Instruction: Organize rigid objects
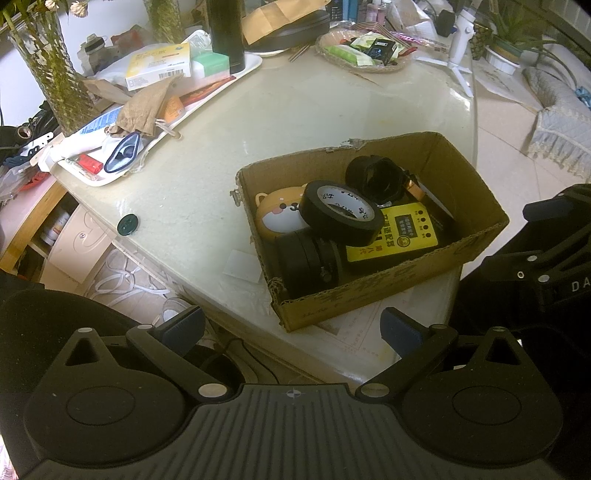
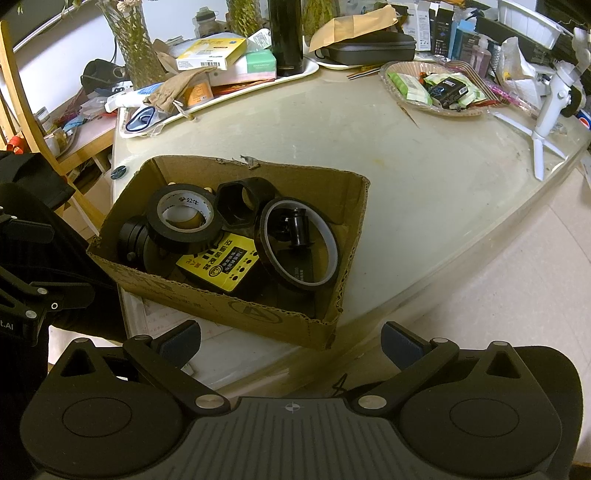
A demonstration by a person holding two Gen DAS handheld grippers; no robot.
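Note:
A cardboard box sits at the near edge of the round pale table. Inside lie a black tape roll, a yellow-labelled black device, a black hexagonal ring, a black cylinder, a bear-faced case and a brown tape ring around a small black part. My left gripper and right gripper are open and empty, held short of the box's near wall.
A white tray of boxes and clutter and a black flask stand at the back left. A wicker basket and white tripod stand at the back right. A dark round cap lies left of the box.

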